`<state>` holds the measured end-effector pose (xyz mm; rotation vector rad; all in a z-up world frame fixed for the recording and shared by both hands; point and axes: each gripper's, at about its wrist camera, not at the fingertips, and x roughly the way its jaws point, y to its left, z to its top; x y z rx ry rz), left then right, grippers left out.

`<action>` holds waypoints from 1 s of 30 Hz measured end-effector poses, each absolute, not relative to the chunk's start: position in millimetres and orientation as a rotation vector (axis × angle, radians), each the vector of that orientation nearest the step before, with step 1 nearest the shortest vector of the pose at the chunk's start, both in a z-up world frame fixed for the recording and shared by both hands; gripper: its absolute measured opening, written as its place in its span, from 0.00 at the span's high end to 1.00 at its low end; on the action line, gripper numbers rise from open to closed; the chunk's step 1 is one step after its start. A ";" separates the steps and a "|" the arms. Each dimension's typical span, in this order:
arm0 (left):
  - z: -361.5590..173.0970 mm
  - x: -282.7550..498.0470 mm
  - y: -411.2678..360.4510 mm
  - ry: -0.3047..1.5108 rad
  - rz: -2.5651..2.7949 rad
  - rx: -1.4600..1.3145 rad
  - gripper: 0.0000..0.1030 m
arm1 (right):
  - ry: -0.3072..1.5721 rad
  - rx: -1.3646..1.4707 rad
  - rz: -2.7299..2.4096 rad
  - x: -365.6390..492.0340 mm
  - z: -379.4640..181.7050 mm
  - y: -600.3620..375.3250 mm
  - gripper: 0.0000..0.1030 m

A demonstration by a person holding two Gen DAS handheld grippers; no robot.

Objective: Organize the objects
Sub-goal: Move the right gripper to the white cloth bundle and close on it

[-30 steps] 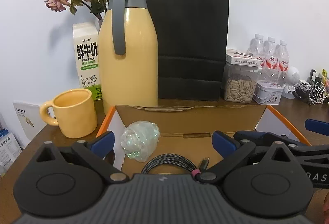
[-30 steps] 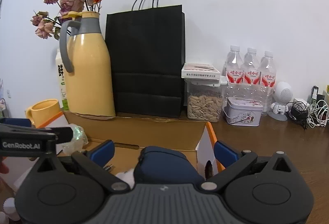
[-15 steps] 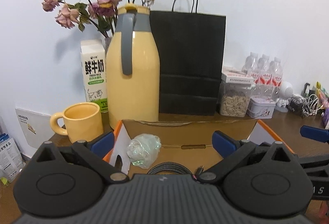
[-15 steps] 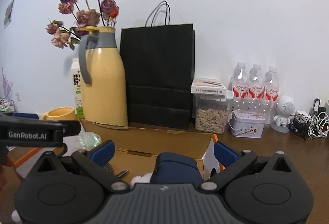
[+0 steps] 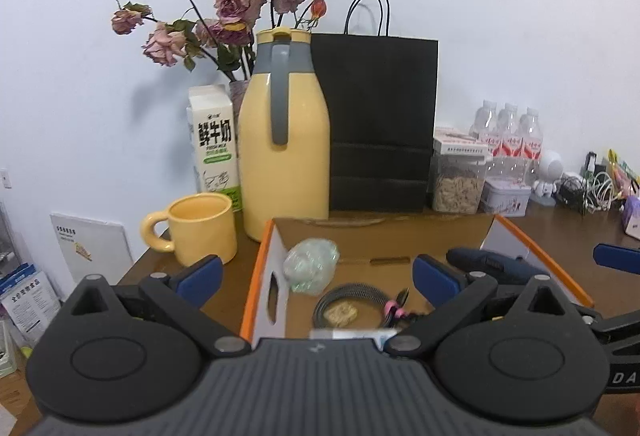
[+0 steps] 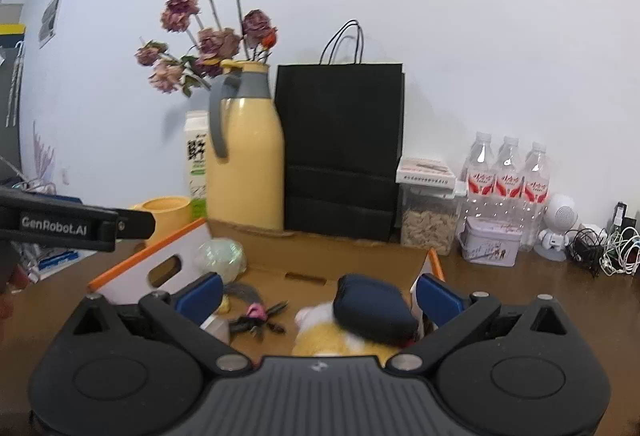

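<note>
Now the cardboard box [image 5: 276, 252] sits open near the front edge of the wooden table [image 6: 520, 288], in front of the yellow flask [image 5: 286, 164] and black paper bag [image 6: 340, 156]. Inside it lie a navy pouch [image 6: 372, 308] at the right end, a clear crumpled bag [image 5: 310, 268] at the left, and a coiled cable [image 5: 344, 296] between. My left gripper [image 5: 318, 278] and right gripper [image 6: 320, 290] both hang above it, spread apart, holding nothing.
</note>
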<state>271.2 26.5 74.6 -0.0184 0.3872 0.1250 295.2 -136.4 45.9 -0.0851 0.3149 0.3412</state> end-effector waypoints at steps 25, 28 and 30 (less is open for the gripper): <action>24.5 174.4 56.7 0.541 0.137 -0.011 0.00 | 0.561 -0.052 0.496 218.2 -9.8 -124.4 0.00; 16.7 167.6 62.9 0.562 0.141 -0.021 0.00 | 0.562 -0.053 0.510 216.2 -8.8 -120.7 0.00; 12.7 164.1 66.6 0.576 0.148 -0.030 0.00 | 0.577 -0.057 0.509 218.7 -9.9 -118.3 0.00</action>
